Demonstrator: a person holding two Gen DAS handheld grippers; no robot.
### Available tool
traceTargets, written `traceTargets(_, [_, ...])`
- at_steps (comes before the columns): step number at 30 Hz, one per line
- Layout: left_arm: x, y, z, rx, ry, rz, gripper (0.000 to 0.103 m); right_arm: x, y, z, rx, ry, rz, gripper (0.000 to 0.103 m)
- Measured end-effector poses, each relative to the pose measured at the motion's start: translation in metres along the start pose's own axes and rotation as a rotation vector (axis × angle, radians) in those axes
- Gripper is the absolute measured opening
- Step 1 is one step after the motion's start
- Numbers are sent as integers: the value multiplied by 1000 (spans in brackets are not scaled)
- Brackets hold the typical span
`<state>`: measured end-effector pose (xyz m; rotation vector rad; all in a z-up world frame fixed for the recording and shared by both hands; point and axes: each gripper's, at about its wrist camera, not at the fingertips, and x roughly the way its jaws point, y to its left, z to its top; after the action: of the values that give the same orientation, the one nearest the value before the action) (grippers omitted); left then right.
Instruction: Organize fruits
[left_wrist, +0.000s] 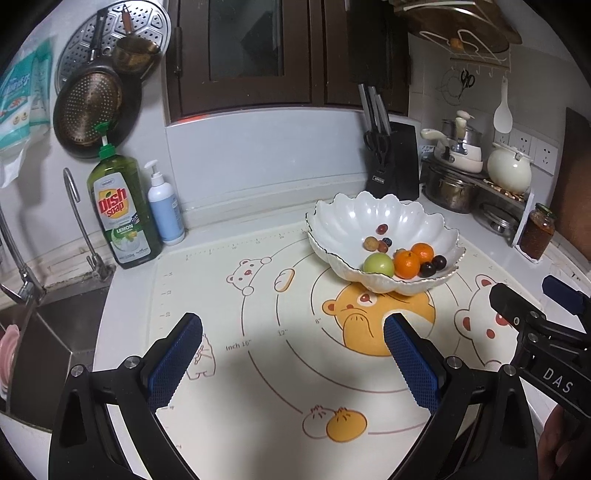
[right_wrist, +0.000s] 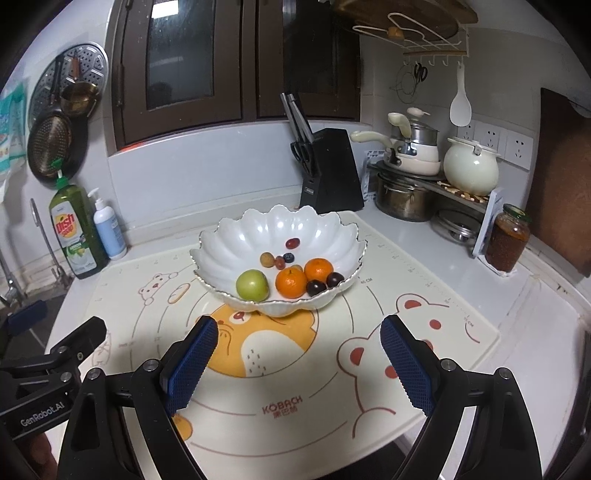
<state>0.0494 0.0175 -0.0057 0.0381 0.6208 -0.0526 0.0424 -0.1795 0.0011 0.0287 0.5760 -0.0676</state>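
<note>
White scalloped bowl (right_wrist: 236, 240) at centre; cream mat (right_wrist: 424, 387) with orange and white bears; green dish soap bottle (right_wrist: 75, 236) at left.

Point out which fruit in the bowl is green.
The round green fruit at the white bowl's front-left rim, left of the two oranges; every other fruit is orange, dark or reddish.

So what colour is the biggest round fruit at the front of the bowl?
Green: the apple in the white bowl, clearest in the right wrist view.
</note>
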Motion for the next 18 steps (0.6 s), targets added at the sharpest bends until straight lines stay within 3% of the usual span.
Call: traceTargets(18, [-37, -3, -30, 18, -34, 25, 102, -29, -3, -30, 11, -21, 31, 90])
